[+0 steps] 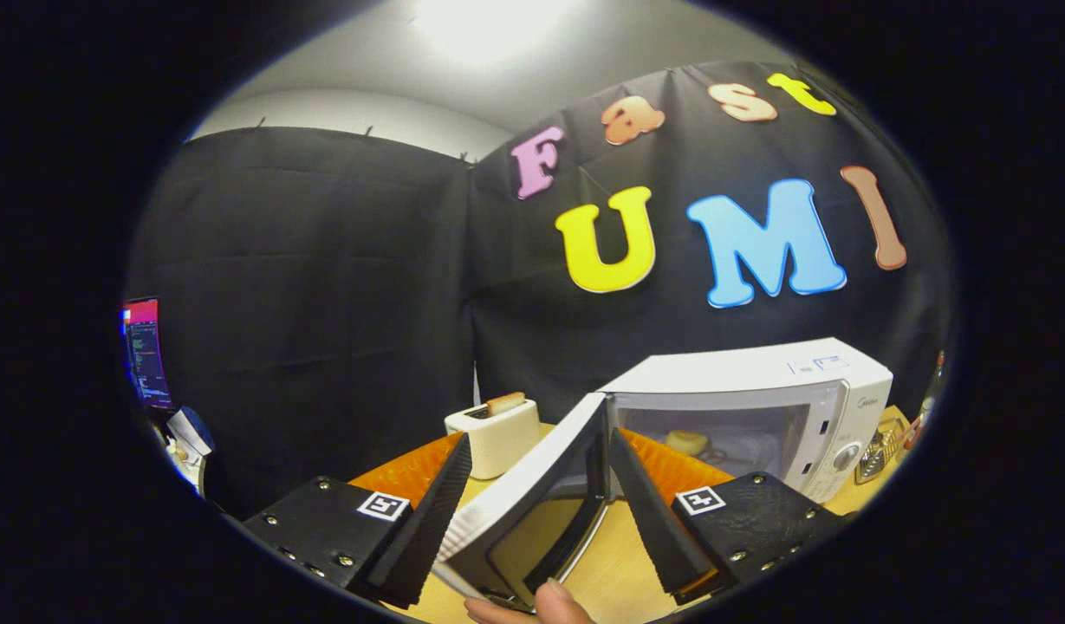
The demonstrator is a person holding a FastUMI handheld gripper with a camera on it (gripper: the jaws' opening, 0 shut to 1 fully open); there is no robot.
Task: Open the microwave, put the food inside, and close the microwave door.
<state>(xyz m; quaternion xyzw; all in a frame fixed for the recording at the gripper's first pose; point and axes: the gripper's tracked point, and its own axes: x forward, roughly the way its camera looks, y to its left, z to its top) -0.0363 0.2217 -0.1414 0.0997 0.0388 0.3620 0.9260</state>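
A white microwave [757,381] stands on the wooden table ahead and to the right of my fingers. Its door [532,511] is swung wide open toward me, and the door's edge sits between my two fingers. My gripper [541,451] is open, its fingers on either side of the door without pressing on it. Inside the cavity lies a pale yellow piece of food [686,443]. A person's fingertip [556,600] touches the door's lower edge close to me.
A white toaster [495,433] with a slice of bread in it stands on the table left of the door. A wire rack [879,451] sits right of the microwave. A lit screen [146,351] glows far left beyond the booth wall.
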